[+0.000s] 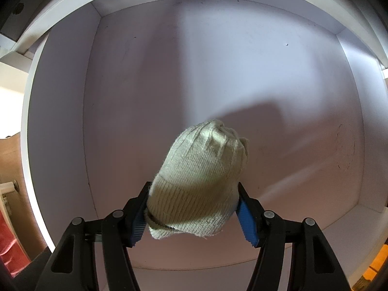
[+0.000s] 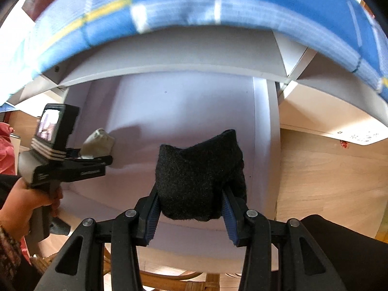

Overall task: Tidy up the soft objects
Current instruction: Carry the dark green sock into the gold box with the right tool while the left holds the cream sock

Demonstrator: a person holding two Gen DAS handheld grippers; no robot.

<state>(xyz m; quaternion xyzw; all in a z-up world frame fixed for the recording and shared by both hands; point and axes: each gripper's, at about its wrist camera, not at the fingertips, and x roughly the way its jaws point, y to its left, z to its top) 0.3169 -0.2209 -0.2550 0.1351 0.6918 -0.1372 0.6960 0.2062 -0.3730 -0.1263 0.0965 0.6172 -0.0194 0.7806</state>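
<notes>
The left gripper (image 1: 192,212) pinches a cream knit hat (image 1: 201,181) by its ribbed cuff end, the blue pads (image 1: 246,220) pressed into the wool on both sides and spread about half wide. The hat hangs from the fingers over the white drawer (image 1: 60,121), apart from the drawer floor as far as can be seen. A dark band shows at the cuff's lower edge; what it is cannot be made out.

The right gripper (image 2: 191,214) clamps a black felt hat (image 2: 198,177), its fingers closer together, the pads sunk into the lower part of the bundle. The black hat is crumpled, so its shape is hard to read, and part of it trails behind the right finger.

In the right wrist view the left gripper (image 2: 97,162) appears at the left edge, held by a hand (image 2: 26,206), with the cream hat (image 2: 98,141) partly hidden behind its body. A blurred blue checked cloth (image 2: 218,2) covers the top of the frame. A wooden floor (image 2: 327,181) lies to the right.
</notes>
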